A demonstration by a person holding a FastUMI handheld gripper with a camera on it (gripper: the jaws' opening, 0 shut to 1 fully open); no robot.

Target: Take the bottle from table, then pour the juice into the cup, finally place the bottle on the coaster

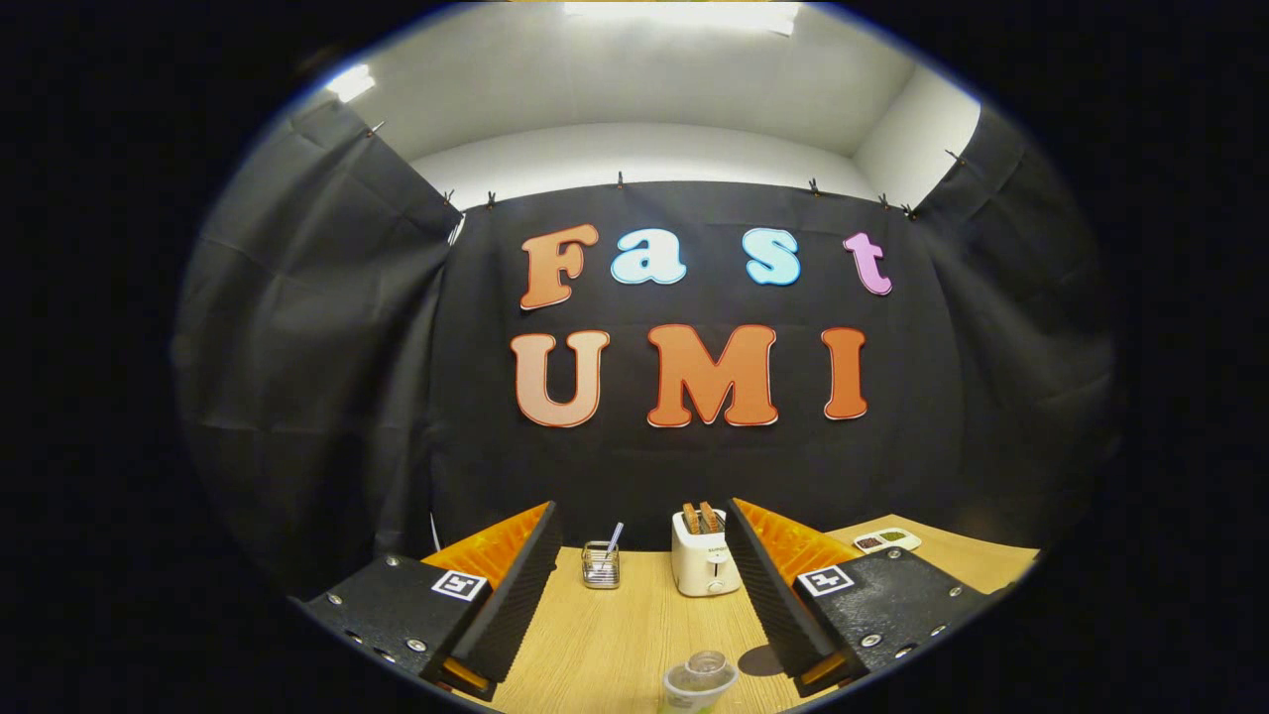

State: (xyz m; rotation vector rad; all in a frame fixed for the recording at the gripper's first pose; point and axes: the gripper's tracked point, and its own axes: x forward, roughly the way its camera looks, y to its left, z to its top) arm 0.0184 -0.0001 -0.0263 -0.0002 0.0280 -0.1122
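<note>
Bottle [699, 682] stands upright on the desk [615, 635], near edge of view, between the tool's fingers but lower and just right of centre; only its clear top shows, greenish below. Tool [644, 595] released: fingers spread wide, touching nothing. Far across the desk: a wire holder [601, 565] with a straw-like stick, and to its right a white toaster [705, 558] with two slices up. Small flat device [887, 540] at far right. Judgement: task at its start. Bottle not yet grasped; pouring and placing on the coaster both remain.
</note>
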